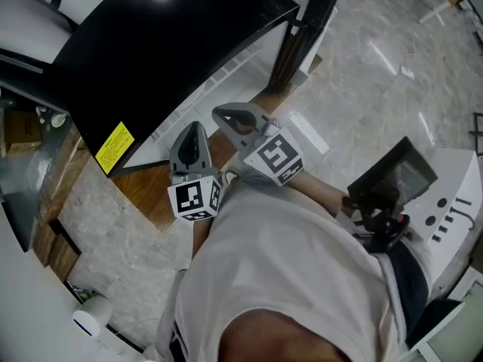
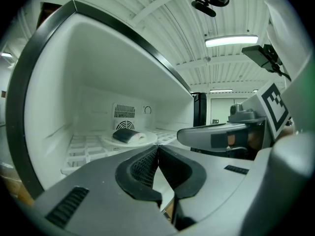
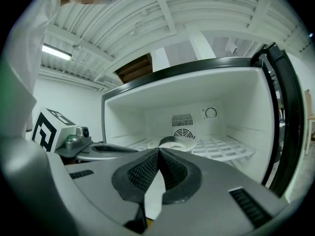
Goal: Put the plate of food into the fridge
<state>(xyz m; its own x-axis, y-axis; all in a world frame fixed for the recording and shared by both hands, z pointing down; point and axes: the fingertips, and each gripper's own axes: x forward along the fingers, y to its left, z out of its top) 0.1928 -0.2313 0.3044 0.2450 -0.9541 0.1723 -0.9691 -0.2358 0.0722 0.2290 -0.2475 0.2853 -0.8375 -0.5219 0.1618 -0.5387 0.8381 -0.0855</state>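
Observation:
A white plate with a dark piece of food rests on the white wire shelf inside the open fridge, near the back vent. The same plate shows in the right gripper view, just beyond the jaw tips. My left gripper is shut with nothing in it, in front of the fridge opening. The right gripper is also shut and holds nothing. In the head view the left gripper and right gripper sit side by side at the fridge mouth.
The fridge door stands open at the right. The fridge sits on a wooden platform over a marble floor. A white machine is at the right, and a shelf with a box at the left.

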